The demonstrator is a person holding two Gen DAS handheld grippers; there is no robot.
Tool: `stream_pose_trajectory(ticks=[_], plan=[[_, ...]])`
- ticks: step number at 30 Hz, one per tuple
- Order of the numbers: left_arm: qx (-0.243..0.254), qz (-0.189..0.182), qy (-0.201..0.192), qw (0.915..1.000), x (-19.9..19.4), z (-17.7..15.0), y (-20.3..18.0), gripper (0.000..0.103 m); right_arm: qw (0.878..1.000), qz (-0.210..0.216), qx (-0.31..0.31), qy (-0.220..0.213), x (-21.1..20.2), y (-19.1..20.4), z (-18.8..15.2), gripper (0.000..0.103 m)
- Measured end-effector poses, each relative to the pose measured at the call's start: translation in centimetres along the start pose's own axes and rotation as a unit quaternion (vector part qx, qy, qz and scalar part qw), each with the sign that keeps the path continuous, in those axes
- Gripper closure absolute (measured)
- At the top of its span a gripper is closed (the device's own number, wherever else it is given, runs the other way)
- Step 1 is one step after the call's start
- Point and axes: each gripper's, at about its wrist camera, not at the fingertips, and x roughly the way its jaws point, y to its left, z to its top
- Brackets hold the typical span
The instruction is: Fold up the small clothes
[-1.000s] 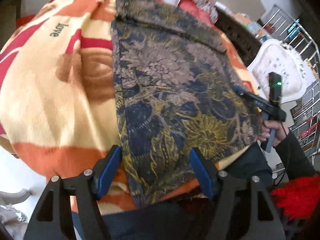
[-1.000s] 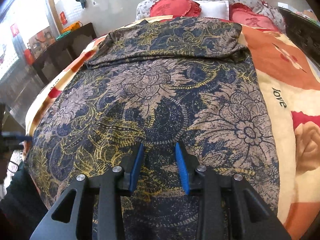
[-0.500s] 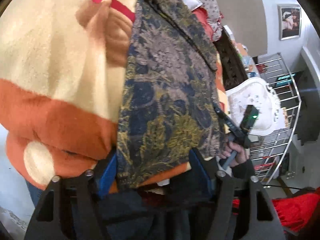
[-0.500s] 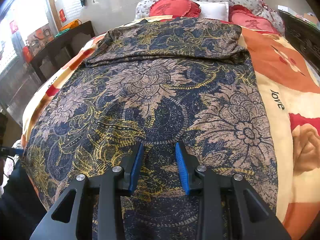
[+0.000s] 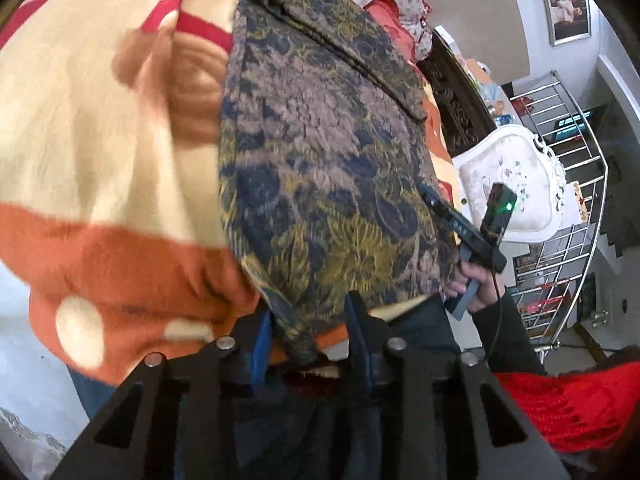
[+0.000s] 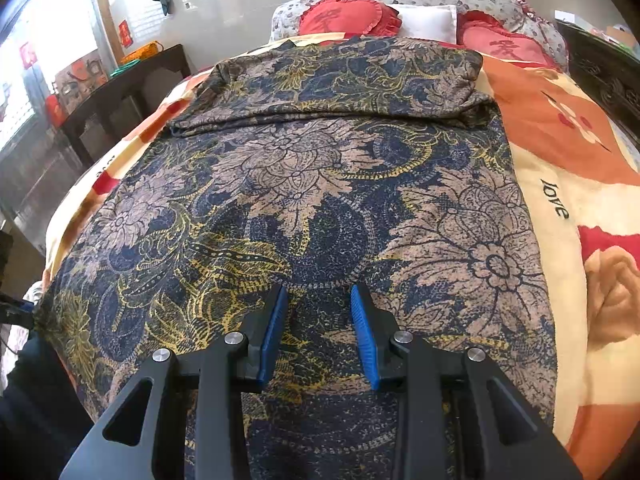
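I see floral garment (image 6: pixel 304 184) flat on blanket (image 6: pixel 560 152). My left gripper (image 5: pixel 308 332) closing, garment corner between jaws. My right gripper (image 6: pixel 320 332) angled down over hem, grip unclear.

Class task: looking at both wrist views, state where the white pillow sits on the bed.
In the right wrist view the white pillow sits at the far head of the bed, between two red heart cushions, beyond the floral garment.

Daylight pours in from the window (image 6: pixel 16 80) on the left, glaring white. The left wrist view smears across the blanket (image 5: pixel 100 168); fisheye edges bend and darken.
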Motion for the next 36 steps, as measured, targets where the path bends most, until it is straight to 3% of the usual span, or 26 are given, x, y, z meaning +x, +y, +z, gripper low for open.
stream_pose_trajectory(ticks=[3,9,11,13,15,18,24,29,36], plan=[[-0.008,0.023,0.001,0.9997,1.0,1.0,0.7,0.068,1.0,-0.001,0.0,0.0,0.0,0.1,0.0,0.056],[-0.033,0.019,-0.001,0.9993,1.5,2.2,1.7,0.069,1.0,0.004,0.004,0.005,-0.1,-0.1,0.2,0.056],[-0.035,0.025,-0.001,0.9991,1.5,2.1,2.0,0.075,1.0,0.018,0.015,0.012,-0.7,-0.5,0.7,0.056],[-0.038,0.038,-0.003,0.9985,1.5,1.9,2.2,0.091,0.999,0.027,0.042,-0.003,-2.5,-1.5,1.0,0.056],[-0.044,0.041,-0.005,0.9982,1.4,1.7,2.4,0.095,0.997,0.024,0.061,-0.036,-5.5,-2.7,0.7,0.056],[-0.032,0.06,-0.01,0.9976,1.0,1.3,1.7,0.098,0.997,-0.013,0.055,-0.054,-9.8,-4.1,-0.8,0.056],[0.011,0.099,-0.021,0.9948,0.1,0.6,-0.2,0.098,0.994,-0.052,0.087,-0.031,-14.0,-6.8,-6.2,0.056],[0.008,0.1,-0.046,0.9939,-1.1,1.0,-0.5,0.099,0.99,-0.035,0.133,-0.02,-13.2,-7.9,-9.5,0.056],[0.017,0.102,-0.045,0.9936,-0.7,0.6,-1.4,0.099,0.991,-0.015,0.136,-0.002,-10.9,-8.8,-10.9,0.056]])
